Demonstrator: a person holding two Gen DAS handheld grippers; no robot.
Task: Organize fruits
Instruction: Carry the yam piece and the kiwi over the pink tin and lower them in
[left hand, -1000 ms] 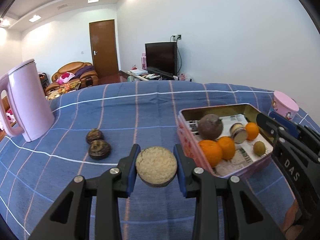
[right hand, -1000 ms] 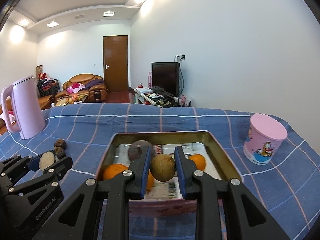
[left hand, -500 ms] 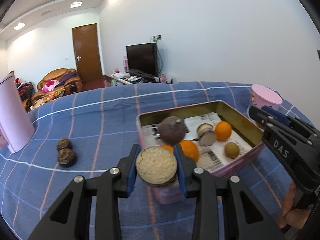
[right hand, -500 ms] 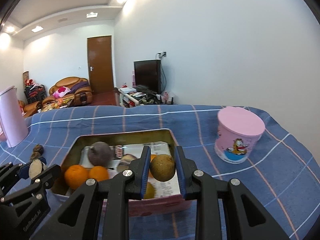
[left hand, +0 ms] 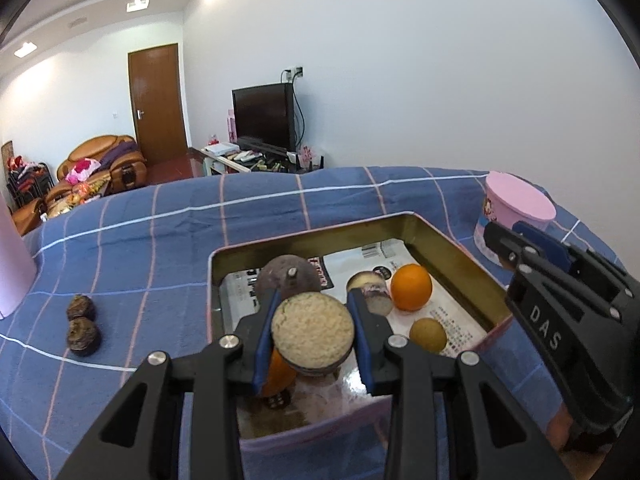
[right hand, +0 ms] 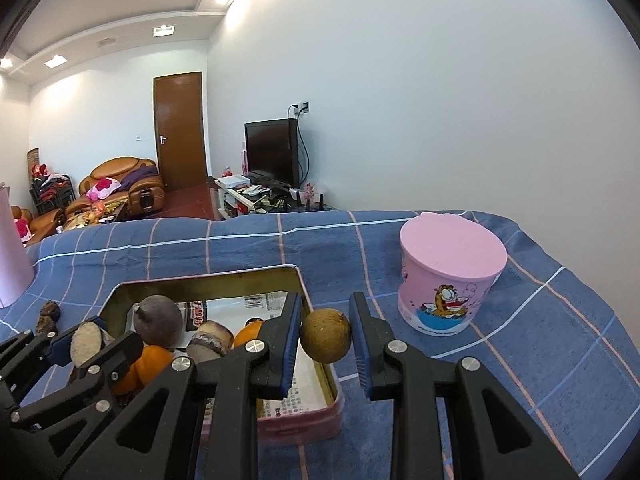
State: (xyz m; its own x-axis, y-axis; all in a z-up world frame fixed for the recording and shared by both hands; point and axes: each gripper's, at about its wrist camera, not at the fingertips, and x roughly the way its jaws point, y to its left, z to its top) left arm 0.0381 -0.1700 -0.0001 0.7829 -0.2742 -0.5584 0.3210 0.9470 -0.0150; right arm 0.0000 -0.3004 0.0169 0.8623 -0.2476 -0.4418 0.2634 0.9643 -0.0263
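My left gripper (left hand: 313, 338) is shut on a halved fruit (left hand: 313, 331) with a pale grainy cut face, held over the near end of the pink metal tin (left hand: 320, 234). The tin holds a dark purple fruit (left hand: 287, 277), oranges (left hand: 411, 287), a small brown fruit (left hand: 428, 334) and a cut half (left hand: 370, 285). My right gripper (right hand: 325, 342) is shut on a small brown round fruit (right hand: 325, 340), just past the tin's right rim (right hand: 304, 292). My left gripper also shows in the right wrist view (right hand: 86, 340).
Two dark shrivelled fruits (left hand: 82, 326) lie on the blue checked cloth (left hand: 168, 232) left of the tin. A pink lidded cup (right hand: 450, 278) stands to the right of the tin. A pink kettle (left hand: 12, 256) is at the far left edge.
My left gripper has carried the halved fruit rightward, from beside the tin to over it. My right gripper has moved its brown fruit rightward, from over the tin to beyond its right rim.
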